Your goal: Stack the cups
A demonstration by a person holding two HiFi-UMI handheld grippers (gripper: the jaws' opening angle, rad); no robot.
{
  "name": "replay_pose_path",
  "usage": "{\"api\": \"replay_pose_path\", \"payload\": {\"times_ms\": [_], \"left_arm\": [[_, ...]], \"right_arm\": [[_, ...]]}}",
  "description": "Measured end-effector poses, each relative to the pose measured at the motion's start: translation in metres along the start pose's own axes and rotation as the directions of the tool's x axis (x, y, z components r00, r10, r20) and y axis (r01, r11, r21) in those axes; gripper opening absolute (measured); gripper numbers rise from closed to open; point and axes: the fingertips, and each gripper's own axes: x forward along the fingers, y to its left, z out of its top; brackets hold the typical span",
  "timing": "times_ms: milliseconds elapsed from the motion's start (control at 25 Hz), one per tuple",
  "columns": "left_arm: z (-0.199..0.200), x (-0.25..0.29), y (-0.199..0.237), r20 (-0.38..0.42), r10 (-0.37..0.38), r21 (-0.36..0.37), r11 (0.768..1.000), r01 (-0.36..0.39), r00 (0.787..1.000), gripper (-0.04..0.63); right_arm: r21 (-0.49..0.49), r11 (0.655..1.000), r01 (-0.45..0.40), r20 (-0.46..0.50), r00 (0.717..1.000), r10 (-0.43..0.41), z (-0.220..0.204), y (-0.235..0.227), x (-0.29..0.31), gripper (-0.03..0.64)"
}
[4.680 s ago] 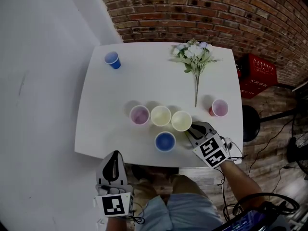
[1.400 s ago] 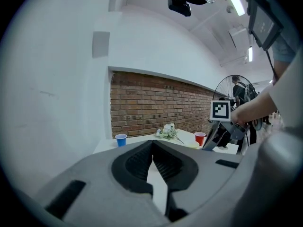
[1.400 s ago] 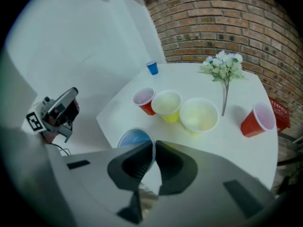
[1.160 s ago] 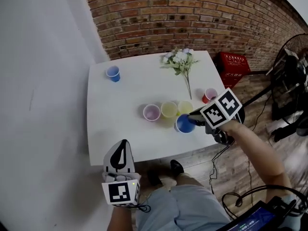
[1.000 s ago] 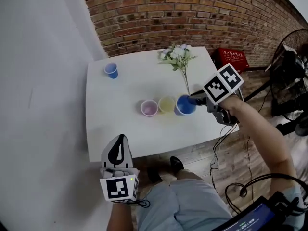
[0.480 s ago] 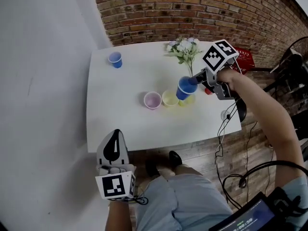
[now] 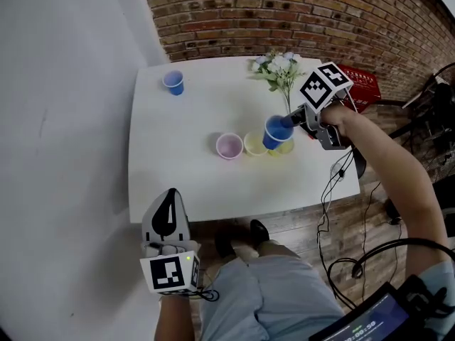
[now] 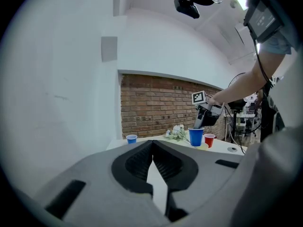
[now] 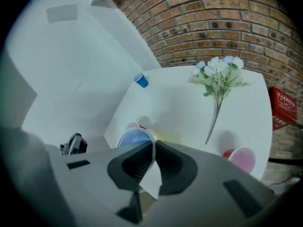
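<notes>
Blue plastic cup (image 7: pixel 276 132) looks light, thin and crushable; the right tool (image 7: pixel 290 121) pinches its rim wall, a sensible hold. The left tool (image 7: pixel 170 197) sits closed and empty.

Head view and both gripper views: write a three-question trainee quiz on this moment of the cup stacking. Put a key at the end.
1. Multiple choice: the right gripper holds the blue cup by
A. its rim
B. its base
C. a handle
2. True or false: the left gripper is shut with nothing in it.
3. Short answer: what colour is the cup that the held cup hangs over?

Key: 1 A; 2 true; 3 yellow.
</notes>
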Motion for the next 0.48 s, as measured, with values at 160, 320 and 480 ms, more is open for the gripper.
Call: {"api": "replay_pose_path", "payload": {"times_ms": [160,320,480], "left_arm": [[-0.0018,0.001,0.0018,-0.004,0.0,-0.002,1.0,0.0,1.0,0.009],[-0.0022,0.0022,0.0019,-0.006,-0.002,-0.001,1.0,0.002,1.0,0.009],[0.0001,0.003,0.0008,-0.006,-0.004,0.0,1.0,0.004,1.0,0.009]], "right_arm": [[0.003,1.0,0.007,-0.002,1.0,-0.007,-0.0011,-0.0031,0.0034,0.029],[0.005,1.0,0.013,0.0,1.0,-0.013,-0.002,-0.0065,0.0051,0.029],[0.007,1.0,0.017,0.005,1.0,-0.017,-0.0028,-0.0086,0.0066,0.031]]}}
